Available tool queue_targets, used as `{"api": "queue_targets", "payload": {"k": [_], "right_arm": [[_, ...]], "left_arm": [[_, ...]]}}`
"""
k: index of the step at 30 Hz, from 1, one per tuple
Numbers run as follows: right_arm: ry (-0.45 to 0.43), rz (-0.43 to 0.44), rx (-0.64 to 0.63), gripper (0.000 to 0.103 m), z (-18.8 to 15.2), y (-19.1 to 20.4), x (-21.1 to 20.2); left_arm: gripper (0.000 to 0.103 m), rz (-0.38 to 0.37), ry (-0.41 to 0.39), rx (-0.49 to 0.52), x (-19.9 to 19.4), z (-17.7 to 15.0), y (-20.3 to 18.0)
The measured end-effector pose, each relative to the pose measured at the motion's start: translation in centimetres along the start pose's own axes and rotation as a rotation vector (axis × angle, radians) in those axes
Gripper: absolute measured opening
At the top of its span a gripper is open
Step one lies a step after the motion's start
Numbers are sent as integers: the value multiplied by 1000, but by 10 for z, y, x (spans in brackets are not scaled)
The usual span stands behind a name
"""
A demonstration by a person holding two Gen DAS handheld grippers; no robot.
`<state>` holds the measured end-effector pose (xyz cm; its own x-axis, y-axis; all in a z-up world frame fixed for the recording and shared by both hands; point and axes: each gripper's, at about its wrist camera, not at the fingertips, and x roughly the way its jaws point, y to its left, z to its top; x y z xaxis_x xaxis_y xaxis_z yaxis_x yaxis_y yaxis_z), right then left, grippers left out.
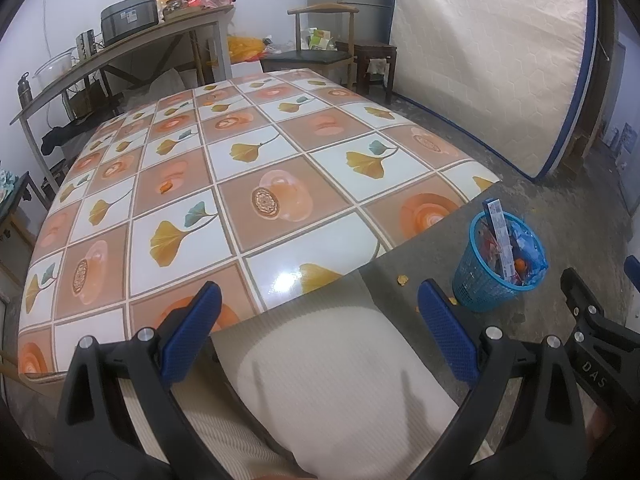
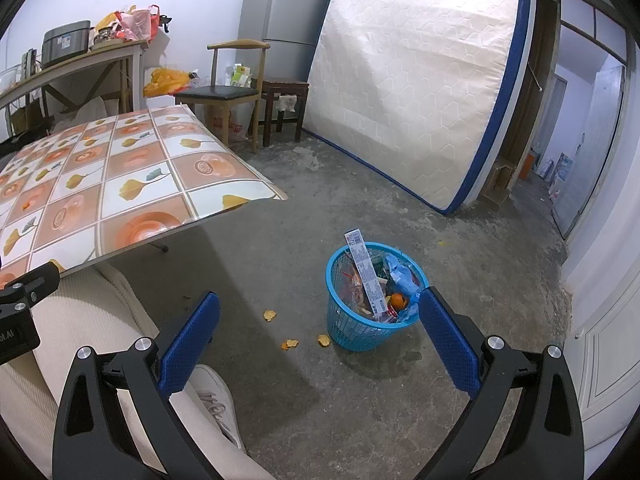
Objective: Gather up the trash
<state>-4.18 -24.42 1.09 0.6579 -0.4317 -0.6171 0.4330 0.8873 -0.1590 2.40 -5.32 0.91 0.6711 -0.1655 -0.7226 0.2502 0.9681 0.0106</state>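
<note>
A blue plastic basket (image 2: 362, 326) stands on the concrete floor, full of wrappers, a long carton (image 2: 366, 274) and an orange. It also shows in the left wrist view (image 1: 480, 284). Three orange peel scraps lie on the floor: one scrap (image 2: 269, 315), a second (image 2: 289, 344) and a third (image 2: 323, 340) beside the basket. A small orange scrap (image 1: 165, 188) lies on the tiled-pattern table (image 1: 256, 184). My left gripper (image 1: 318, 320) is open and empty over the table's near edge. My right gripper (image 2: 318, 326) is open and empty above the floor, left of the basket.
The person's cream trousers (image 1: 332, 380) and white shoe (image 2: 216, 404) are below the grippers. A mattress (image 2: 416, 80) leans on the wall. A chair (image 2: 228, 92), stool (image 2: 284, 100), fridge (image 2: 288, 12) and cluttered shelf table (image 1: 120, 48) stand behind.
</note>
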Motion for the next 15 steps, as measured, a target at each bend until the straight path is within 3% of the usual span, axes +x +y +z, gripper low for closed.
{"api": "queue_targets", "payload": {"k": [15], "right_arm": [[-2, -15, 14, 97, 2, 0, 0]], "left_arm": [[95, 12, 1, -17, 0, 1, 1]]}}
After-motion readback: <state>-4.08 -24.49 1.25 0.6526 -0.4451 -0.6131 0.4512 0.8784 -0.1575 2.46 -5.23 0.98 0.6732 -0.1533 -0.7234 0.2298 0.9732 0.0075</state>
